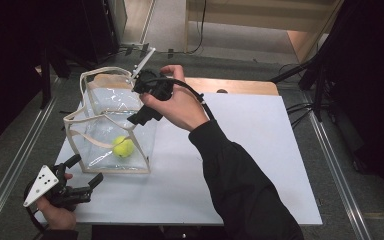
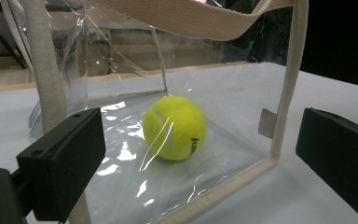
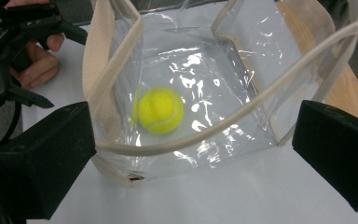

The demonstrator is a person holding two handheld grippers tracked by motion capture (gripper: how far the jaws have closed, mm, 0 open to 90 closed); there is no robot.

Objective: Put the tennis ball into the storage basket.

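From my left gripper (image 2: 200,154) cam, w/ the clear bag (image 2: 121,93) as landmark: tennis ball (image 2: 175,127) sits inside it on the plastic floor, approx. centre, yellow-green w/ dark print on its side. My jaws stand wide apart just outside the bag's near edge, nothing pressed btwn them. Bag's beige strap (image 2: 186,18) arcs across above the ball. Bag rests on the white table (image 2: 317,93).

Right gripper (image 1: 141,116) up high in the high view, pointing down-left, jaws wide apart, nothing between them. Left gripper (image 1: 87,172) low at near-left corner, level, its 2 jaws spread too, gripping nothing.
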